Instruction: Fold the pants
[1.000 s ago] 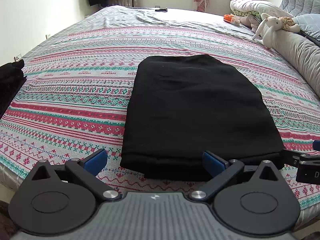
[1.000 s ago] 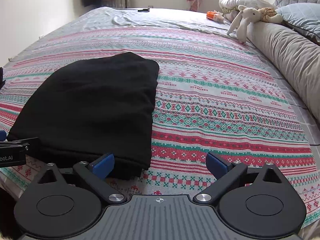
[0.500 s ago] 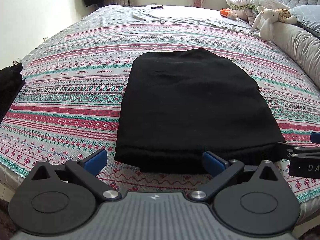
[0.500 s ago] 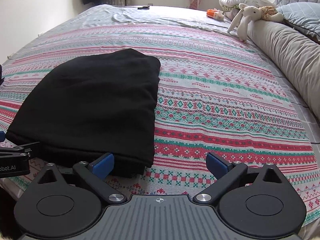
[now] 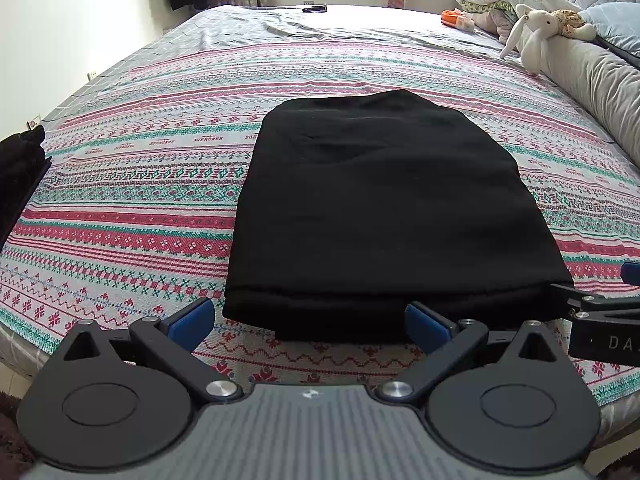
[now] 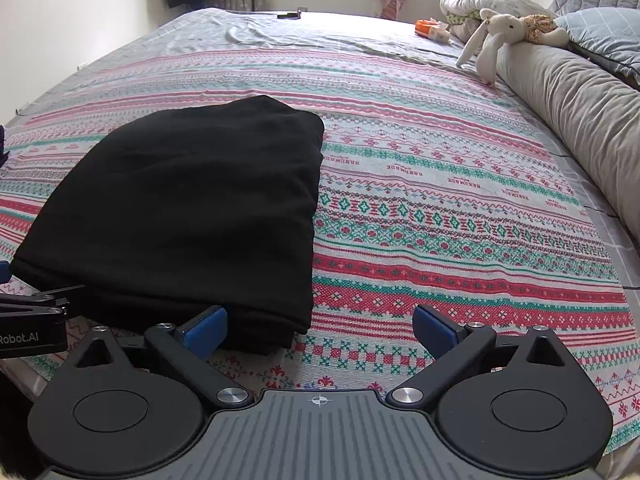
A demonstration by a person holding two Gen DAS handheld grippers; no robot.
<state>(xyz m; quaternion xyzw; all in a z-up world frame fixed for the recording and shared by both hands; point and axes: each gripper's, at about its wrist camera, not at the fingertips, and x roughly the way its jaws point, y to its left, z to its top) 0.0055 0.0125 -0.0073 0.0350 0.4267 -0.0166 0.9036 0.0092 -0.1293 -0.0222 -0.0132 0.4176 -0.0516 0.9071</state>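
Note:
The black pants (image 5: 384,208) lie folded into a thick rectangle on the patterned bedspread (image 5: 132,200), near the bed's front edge. My left gripper (image 5: 308,322) is open just in front of the fold's near edge, nothing between its blue pads. In the right wrist view the pants (image 6: 188,216) fill the left half, and my right gripper (image 6: 322,330) stands open at their near right corner, holding nothing. Each gripper's tip shows at the edge of the other's view.
A grey bolster (image 6: 580,112) runs along the right side with a white plush rabbit (image 6: 492,36) on it. Pillows and folded bedding sit at the back right. A dark garment (image 5: 20,168) lies at the left edge. A small dark object (image 5: 315,9) rests far back.
Both grippers have drawn back a little from the folded pants and risen slightly. The pants have stayed in place, and both grippers have remained open.

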